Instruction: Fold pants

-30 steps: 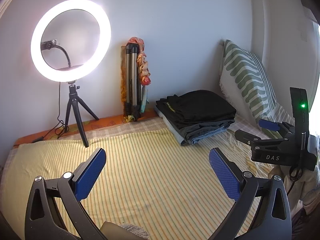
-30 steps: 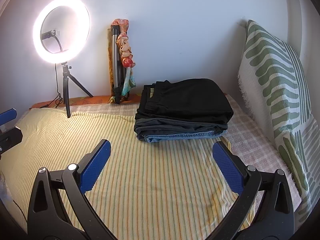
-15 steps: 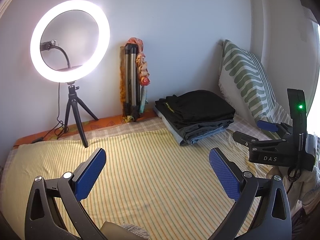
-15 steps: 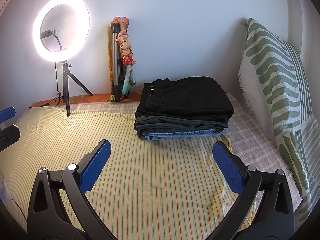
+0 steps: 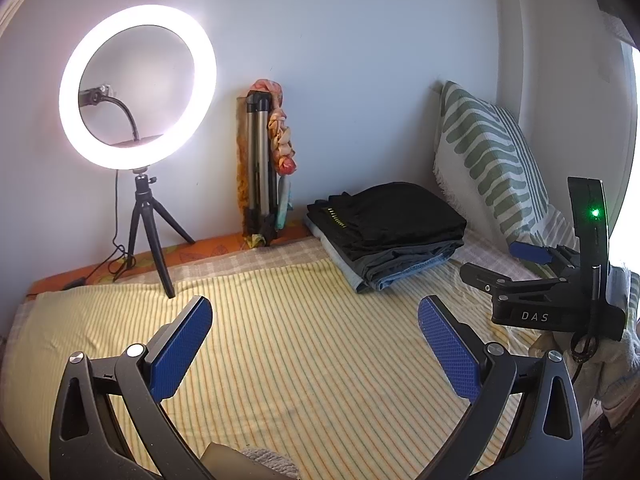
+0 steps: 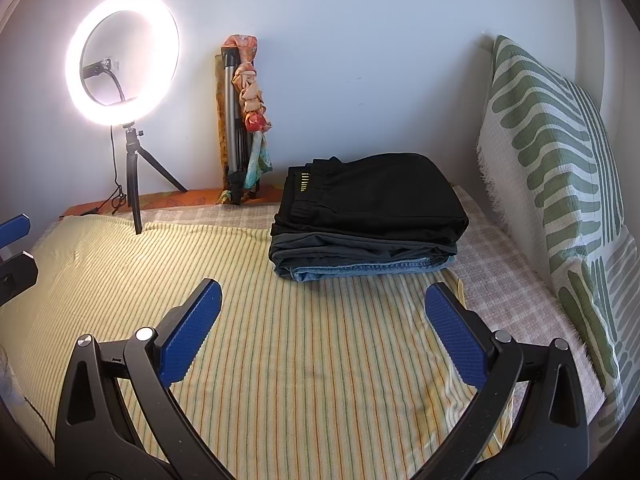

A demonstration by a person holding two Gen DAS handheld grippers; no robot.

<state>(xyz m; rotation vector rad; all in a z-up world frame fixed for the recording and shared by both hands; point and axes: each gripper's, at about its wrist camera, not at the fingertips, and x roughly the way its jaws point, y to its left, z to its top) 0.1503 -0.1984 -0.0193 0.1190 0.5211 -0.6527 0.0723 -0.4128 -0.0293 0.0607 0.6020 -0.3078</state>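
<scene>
1. Holding both tools above the yellow striped sheet; left gripper spread wide, gripping nothing; right gripper likewise released, nothing between the blue pads.
2. Locating the task's thing: a stack of folded pants resting at the far end of the bed, near the green patterned pillow but apart from it, and well beyond both sets of fingers.
3. Noting three layers in the stack: black pair on top, dark grey beneath, blue denim at the bottom. Appearing already folded; judging that either the job is near its end or a fresh pair is awaited, none lying unfolded in either view.
4. Reading orientation from the right wrist view: long axis running roughly left to right across the bed, waistband with its yellow-marked label toward the left, facing the folded tripod; closed fold edge toward the pillow.
5. Advising, should the stack be the target: approaching low and level, pinching at opposite ends of the long axis, lifting both ends together so that layers are not sliding apart.
6. Flagging hazards: ring light standing on the sheet at far left, its cable trailing; keeping the left tool away from the tripod legs.
</scene>
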